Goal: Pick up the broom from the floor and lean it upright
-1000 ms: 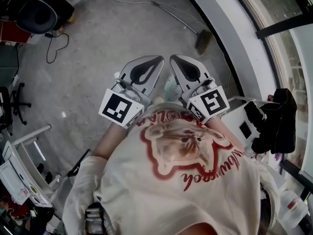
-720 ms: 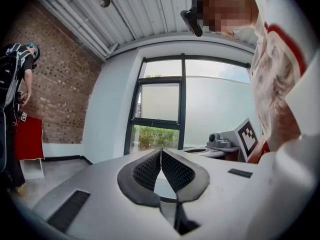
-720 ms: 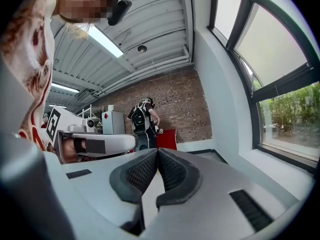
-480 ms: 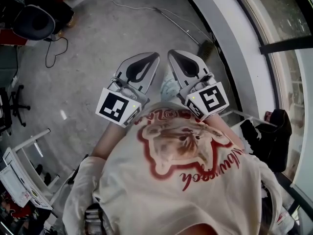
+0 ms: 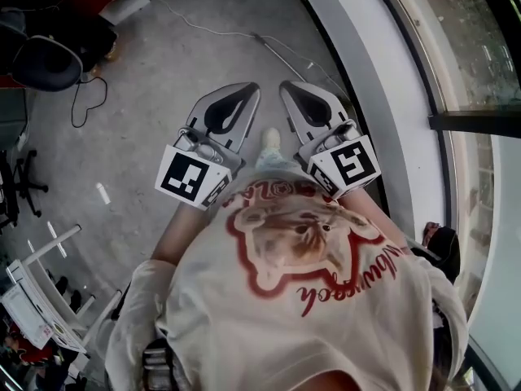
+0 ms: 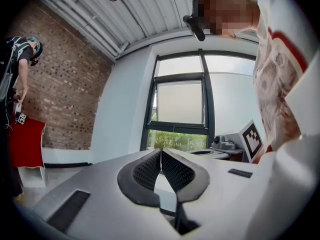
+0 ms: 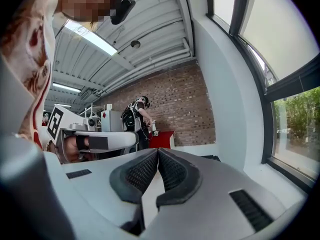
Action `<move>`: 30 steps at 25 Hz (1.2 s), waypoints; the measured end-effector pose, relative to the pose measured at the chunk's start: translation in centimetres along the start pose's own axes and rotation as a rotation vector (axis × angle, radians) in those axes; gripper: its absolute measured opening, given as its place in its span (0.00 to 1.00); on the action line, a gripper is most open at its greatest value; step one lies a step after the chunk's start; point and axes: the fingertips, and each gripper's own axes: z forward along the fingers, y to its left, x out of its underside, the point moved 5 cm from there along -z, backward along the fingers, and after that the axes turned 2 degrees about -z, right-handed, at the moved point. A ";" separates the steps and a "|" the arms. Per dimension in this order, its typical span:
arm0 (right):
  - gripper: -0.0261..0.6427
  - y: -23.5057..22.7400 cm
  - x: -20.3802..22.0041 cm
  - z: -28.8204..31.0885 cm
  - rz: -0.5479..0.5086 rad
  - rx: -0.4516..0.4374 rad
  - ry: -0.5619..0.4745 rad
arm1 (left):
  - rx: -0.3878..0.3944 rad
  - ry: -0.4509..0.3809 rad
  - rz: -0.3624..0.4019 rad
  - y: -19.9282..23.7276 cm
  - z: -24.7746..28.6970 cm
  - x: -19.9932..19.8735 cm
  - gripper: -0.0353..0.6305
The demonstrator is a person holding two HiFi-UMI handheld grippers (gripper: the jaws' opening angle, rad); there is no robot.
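Empty grippers over the floor (image 5: 163, 80).
Left gripper (image 5: 247, 90) and right gripper (image 5: 290, 88) are clenched on nothing; the broom (image 5: 281, 49) shows only its thin handle, head hidden.

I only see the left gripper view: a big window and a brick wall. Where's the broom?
Observer: In the head view the broom handle lies on the grey floor, just ahead of the right gripper.
Operator: Is that gripper holding something?
Observer: No. The right gripper view shows its jaws together with nothing between them.
Operator: What else is down there?
Observer: A black office chair stands far off on the left gripper's side.
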 end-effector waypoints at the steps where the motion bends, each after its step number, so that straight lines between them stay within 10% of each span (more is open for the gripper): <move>1: 0.08 -1.3 -0.2 0.6 0.001 -0.001 -0.002 | -0.005 -0.003 0.003 0.7 1.3 -0.3 0.09; 17: 0.08 -12.8 -0.7 7.5 0.078 -0.014 -0.004 | -0.115 0.027 -0.022 8.1 10.6 -1.3 0.09; 30: 0.08 -21.1 0.0 15.0 0.052 0.080 0.033 | -0.052 0.016 -0.021 18.6 18.9 -2.0 0.09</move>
